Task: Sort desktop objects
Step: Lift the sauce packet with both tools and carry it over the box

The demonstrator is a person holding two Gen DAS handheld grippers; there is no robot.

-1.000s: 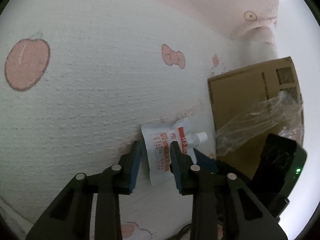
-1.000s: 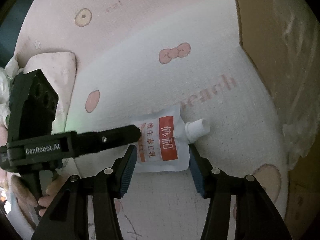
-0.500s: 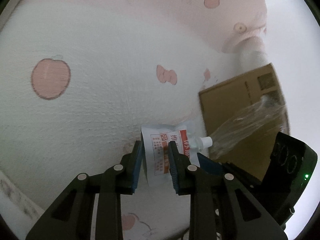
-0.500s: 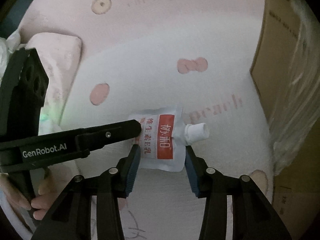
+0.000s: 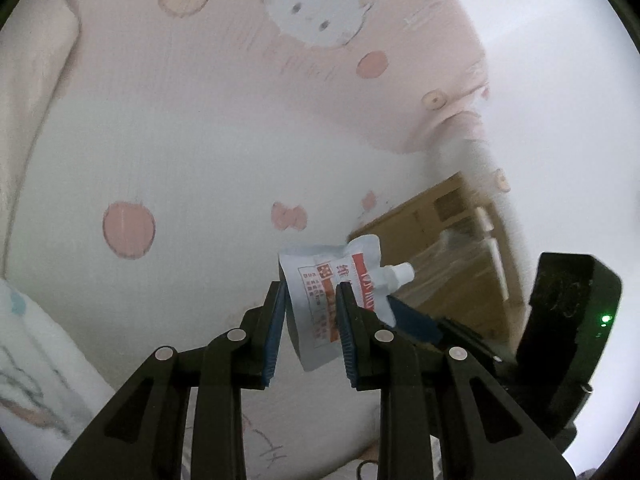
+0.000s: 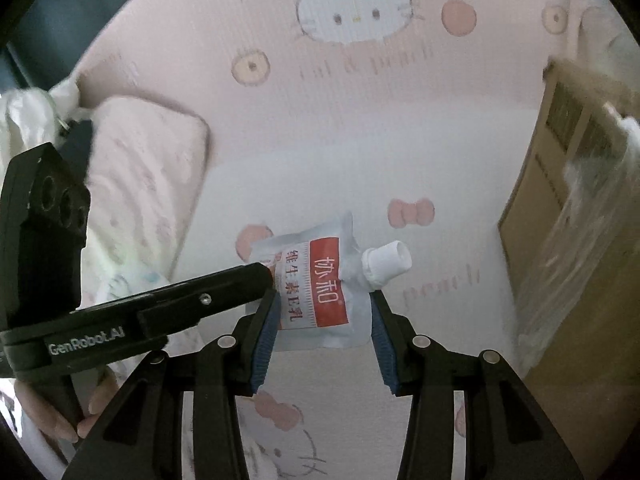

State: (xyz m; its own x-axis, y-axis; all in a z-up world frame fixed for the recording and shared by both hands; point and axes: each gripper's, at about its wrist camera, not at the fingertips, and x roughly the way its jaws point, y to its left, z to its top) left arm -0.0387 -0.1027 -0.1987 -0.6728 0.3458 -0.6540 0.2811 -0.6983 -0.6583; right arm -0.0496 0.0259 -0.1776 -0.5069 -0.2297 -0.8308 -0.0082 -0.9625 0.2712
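Observation:
A white spouted pouch [image 5: 320, 296] with a red label and a white screw cap is held up above the bedding. My left gripper [image 5: 310, 304] is shut on the pouch's bottom end. In the right wrist view the pouch [image 6: 320, 288] sits between the blue pads of my right gripper [image 6: 322, 312], whose jaws close on its two sides. The left gripper's finger [image 6: 224, 288] reaches the pouch from the left. The right gripper's body [image 5: 560, 336] shows at the right of the left wrist view.
A pink and white cartoon-cat bed sheet [image 6: 360, 120] lies below. A cardboard box [image 6: 580, 240] with clear plastic film stands at the right, also in the left wrist view [image 5: 452, 248]. A pink pillow [image 6: 148, 168] lies at the left.
Both grippers have risen with the pouch, lifting it off the sheet; more of the bed shows. The right gripper's jaws have narrowed onto the pouch.

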